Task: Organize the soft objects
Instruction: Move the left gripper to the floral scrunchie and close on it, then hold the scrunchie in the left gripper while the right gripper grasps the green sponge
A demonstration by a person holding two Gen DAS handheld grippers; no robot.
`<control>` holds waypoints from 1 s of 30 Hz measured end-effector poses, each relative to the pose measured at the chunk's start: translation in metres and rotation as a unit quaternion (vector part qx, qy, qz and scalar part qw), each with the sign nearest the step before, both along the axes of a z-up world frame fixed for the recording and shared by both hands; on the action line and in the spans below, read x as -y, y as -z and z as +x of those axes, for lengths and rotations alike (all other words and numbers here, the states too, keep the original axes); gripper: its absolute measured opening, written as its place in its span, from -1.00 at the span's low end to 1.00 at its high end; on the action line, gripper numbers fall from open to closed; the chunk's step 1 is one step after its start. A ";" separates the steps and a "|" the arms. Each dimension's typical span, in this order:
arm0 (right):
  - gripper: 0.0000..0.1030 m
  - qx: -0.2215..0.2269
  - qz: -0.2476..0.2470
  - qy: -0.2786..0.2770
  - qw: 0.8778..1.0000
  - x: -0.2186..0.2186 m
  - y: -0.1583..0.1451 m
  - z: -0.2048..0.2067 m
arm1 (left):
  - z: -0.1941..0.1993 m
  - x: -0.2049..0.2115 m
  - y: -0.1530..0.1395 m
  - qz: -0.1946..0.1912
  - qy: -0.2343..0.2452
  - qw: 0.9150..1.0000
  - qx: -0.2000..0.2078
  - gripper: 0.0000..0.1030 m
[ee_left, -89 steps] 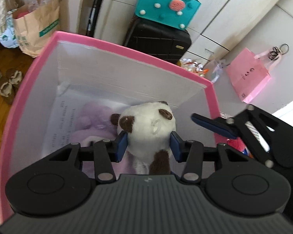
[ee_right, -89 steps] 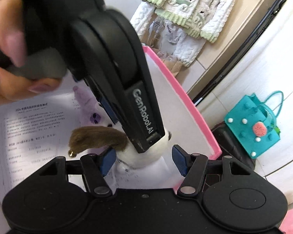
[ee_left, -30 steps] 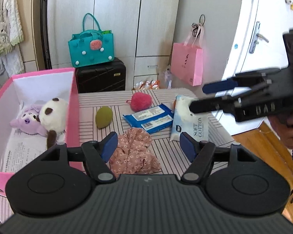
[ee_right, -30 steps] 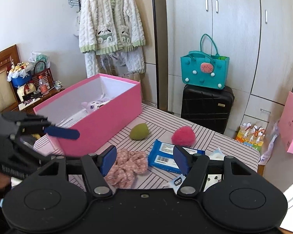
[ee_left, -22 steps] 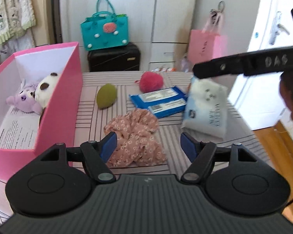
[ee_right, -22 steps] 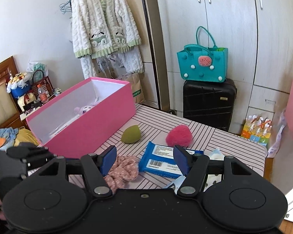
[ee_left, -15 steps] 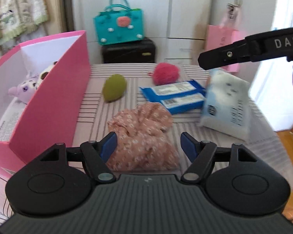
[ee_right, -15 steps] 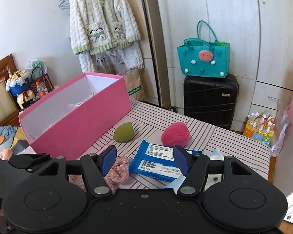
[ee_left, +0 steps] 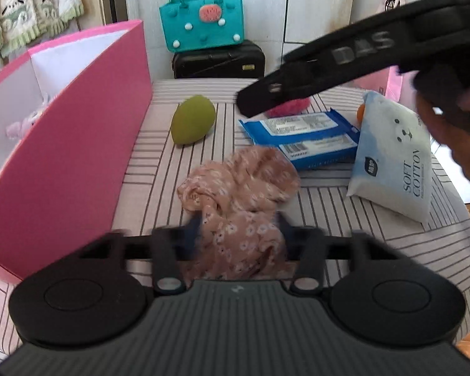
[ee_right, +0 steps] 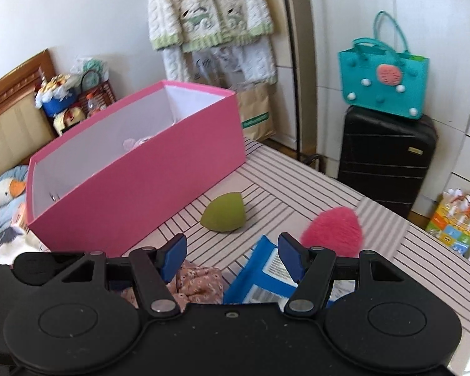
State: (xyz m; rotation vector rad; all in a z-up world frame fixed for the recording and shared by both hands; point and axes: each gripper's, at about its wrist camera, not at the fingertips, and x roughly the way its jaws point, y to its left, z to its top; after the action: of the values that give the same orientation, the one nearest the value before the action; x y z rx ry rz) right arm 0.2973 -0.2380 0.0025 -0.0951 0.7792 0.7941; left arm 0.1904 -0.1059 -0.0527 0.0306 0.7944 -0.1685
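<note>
A pink floral cloth lies bunched on the striped table. My left gripper is low over it, its blurred jaws open on either side of the cloth's near part. The cloth also shows in the right wrist view. My right gripper is open and empty above the table; it also crosses the upper right of the left wrist view. A green sponge and a red fluffy ball lie further back. The pink box at the left holds plush toys.
A blue wipes pack and a white cotton tissue pack lie right of the cloth. A black suitcase with a teal bag stands behind the table. A bed with toys is left of the box.
My left gripper has dropped forward onto the floral cloth, its jaws now around it. My right gripper has moved in lower over the table. The panda toy stays in the box.
</note>
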 end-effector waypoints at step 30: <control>-0.07 0.045 -0.077 -0.047 0.995 -0.064 0.023 0.026 | -0.004 -0.013 0.005 -0.013 0.036 0.999 0.023 -0.63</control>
State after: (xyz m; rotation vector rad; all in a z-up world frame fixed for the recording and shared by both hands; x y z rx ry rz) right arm 0.3237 -0.1743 -0.0205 -0.3042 0.7544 0.8122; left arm 0.1868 -0.0927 -0.0581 0.0374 0.7460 -0.2456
